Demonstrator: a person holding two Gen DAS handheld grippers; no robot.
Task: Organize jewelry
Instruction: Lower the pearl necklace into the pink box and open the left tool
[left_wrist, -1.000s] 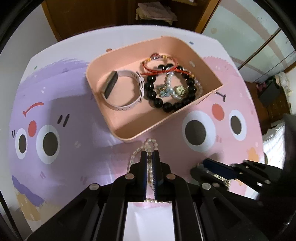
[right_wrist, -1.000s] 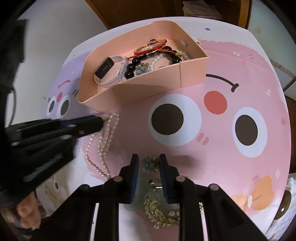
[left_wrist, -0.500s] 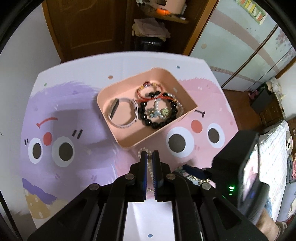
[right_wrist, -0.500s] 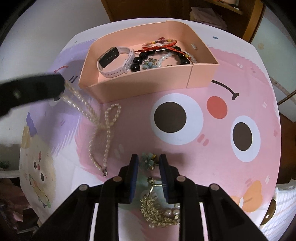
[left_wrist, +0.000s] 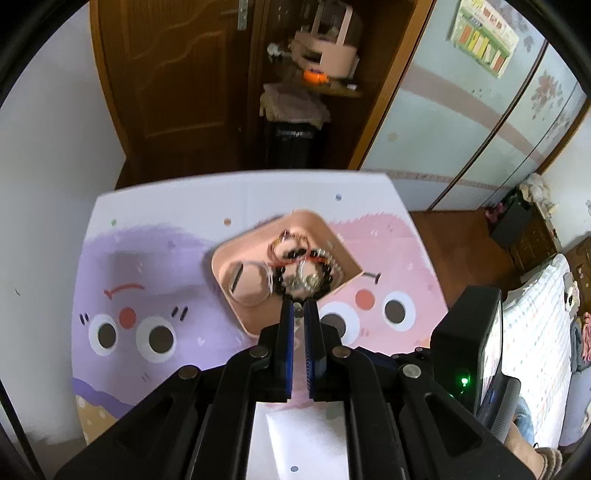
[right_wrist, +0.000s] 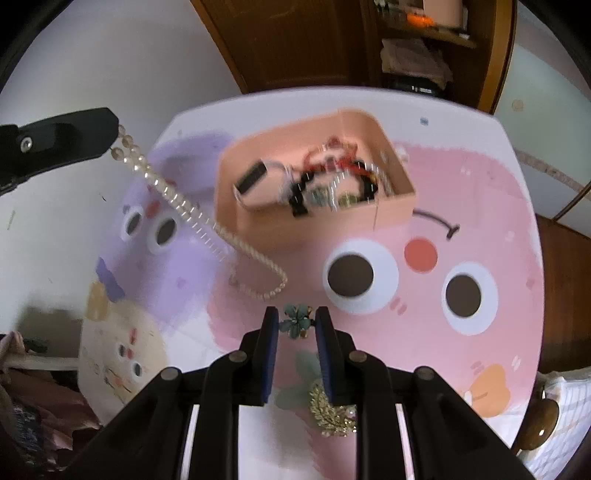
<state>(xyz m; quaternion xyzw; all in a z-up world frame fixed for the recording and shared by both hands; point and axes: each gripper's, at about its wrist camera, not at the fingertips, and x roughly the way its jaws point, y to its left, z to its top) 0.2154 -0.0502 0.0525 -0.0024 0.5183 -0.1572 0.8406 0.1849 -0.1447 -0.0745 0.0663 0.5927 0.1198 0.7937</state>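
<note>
Pearl necklace (right_wrist: 173, 194) hangs from my left gripper (left_wrist: 299, 314), jaws clamped tight on the strand, its lower loop trailing over the mat (right_wrist: 480, 192) near the front-left corner of the pink tray (right_wrist: 391, 206). The tray sits toward the mat's far edge, already holding a watch band and bead bracelets, blurred here. My right gripper (right_wrist: 297, 323) is narrowed around a teal flower piece (right_wrist: 297, 319); its jaws have just been closing, though I cannot tell if the pads press it yet. A gold brooch (right_wrist: 332, 410) lies at the mat's near edge. Step in hand, I judge: carrying the pearls to the tray. Next calls for bringing the strand over the rim before letting go. A second ago the necklace lay flat on the mat; now it is lifted.
</note>
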